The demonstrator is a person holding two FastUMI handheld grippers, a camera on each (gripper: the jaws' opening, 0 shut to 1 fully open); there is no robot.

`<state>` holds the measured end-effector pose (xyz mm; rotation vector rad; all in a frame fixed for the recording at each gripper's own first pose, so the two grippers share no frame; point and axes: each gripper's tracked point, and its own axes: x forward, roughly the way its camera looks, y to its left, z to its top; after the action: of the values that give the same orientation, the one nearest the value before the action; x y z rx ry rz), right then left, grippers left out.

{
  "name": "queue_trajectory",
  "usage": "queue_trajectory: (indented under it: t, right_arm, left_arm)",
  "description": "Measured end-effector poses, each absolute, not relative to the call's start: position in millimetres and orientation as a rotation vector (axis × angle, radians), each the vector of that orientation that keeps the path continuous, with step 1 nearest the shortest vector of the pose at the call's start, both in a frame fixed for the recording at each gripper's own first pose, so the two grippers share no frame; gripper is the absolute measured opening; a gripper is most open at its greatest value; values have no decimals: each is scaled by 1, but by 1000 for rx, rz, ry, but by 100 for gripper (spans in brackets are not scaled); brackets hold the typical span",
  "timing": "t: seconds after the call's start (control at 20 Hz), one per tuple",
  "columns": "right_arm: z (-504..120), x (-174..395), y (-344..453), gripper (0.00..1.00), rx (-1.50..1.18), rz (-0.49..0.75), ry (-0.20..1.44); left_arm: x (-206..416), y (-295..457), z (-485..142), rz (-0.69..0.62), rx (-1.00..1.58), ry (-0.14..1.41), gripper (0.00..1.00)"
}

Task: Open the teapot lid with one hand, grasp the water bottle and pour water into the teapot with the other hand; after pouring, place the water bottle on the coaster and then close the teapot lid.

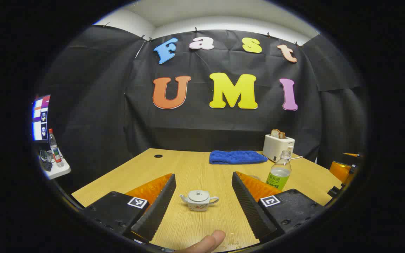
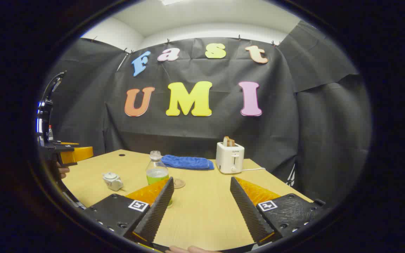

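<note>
Here, my left gripper [image 1: 202, 203] stood spread, the lidded teapot [image 1: 198, 200] between its fingers untouched, spout pointing left, handle right. Beyond, the water bottle [image 2: 157, 170] stood upright, left of my spread right gripper [image 2: 201, 207].

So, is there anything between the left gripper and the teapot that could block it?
Nothing visible does. In the left gripper view, the teapot stands with its lid on, on bare table, ahead of the open left gripper. The water bottle stands off to the side, behind one finger.
</note>
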<state>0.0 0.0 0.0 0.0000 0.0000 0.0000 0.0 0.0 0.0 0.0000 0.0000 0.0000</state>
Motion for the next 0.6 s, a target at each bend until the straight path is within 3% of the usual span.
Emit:
queue_trajectory:
  t: [0.6]
  right_arm:
    - [-3, -2, -5, 96, -10, 8, 5]
  left_arm:
    - [5, 19, -2, 12, -33, 14, 100]
